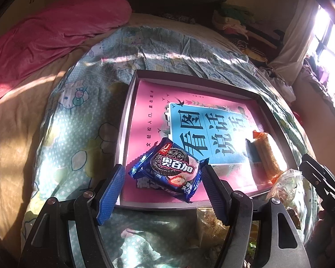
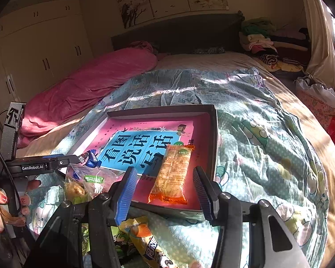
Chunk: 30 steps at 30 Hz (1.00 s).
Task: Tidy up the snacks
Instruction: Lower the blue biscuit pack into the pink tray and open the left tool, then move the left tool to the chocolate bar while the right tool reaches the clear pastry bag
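My left gripper [image 1: 163,189] and right gripper [image 2: 165,195] gape empty; cookie pack [image 1: 169,169] lies between left fingers: close squarely.

奥百加 on blue cookie packet [image 1: 170,167]; GenRobot.AI on left tool [image 2: 32,167]

Sunlit bed [image 2: 245,84], pink quilt [image 2: 96,82], white wardrobe [image 2: 40,51], window [image 1: 328,42].
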Each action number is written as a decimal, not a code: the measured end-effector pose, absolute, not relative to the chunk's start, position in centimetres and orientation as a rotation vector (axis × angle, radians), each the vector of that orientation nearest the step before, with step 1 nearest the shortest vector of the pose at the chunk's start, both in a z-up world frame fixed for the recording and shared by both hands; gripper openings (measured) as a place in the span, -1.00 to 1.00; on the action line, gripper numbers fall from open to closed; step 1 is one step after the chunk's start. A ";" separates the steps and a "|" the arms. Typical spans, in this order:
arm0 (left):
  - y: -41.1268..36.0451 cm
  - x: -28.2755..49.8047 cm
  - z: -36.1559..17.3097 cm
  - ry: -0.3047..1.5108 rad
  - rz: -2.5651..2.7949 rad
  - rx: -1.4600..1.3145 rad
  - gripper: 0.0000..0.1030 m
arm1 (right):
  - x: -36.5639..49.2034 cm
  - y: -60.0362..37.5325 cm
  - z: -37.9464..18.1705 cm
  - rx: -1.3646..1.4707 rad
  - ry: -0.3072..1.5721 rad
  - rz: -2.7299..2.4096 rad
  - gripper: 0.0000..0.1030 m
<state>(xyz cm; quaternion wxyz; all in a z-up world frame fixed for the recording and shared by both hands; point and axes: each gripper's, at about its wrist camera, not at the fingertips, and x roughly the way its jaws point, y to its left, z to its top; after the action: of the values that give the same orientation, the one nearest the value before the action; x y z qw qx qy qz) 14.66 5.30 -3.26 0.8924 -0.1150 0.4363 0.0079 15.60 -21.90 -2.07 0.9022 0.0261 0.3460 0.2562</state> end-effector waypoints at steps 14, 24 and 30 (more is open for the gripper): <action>5.0 13.2 -1.2 0.850 0.006 -0.228 0.48 | 14.9 -21.7 -1.3 0.058 0.678 0.559 0.19; 3.2 11.4 -1.1 0.866 -0.041 -0.166 0.49 | 14.4 -21.4 -1.0 0.047 0.656 0.575 0.28; 2.6 10.7 -0.9 0.864 -0.058 -0.151 0.49 | 14.2 -21.6 -0.7 0.053 0.649 0.575 0.31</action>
<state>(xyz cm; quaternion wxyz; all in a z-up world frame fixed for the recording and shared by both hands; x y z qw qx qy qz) 10.70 2.64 -0.91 0.9049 -0.0730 0.4183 -0.0283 14.20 -21.60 -0.71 0.9072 0.0255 0.3145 0.2783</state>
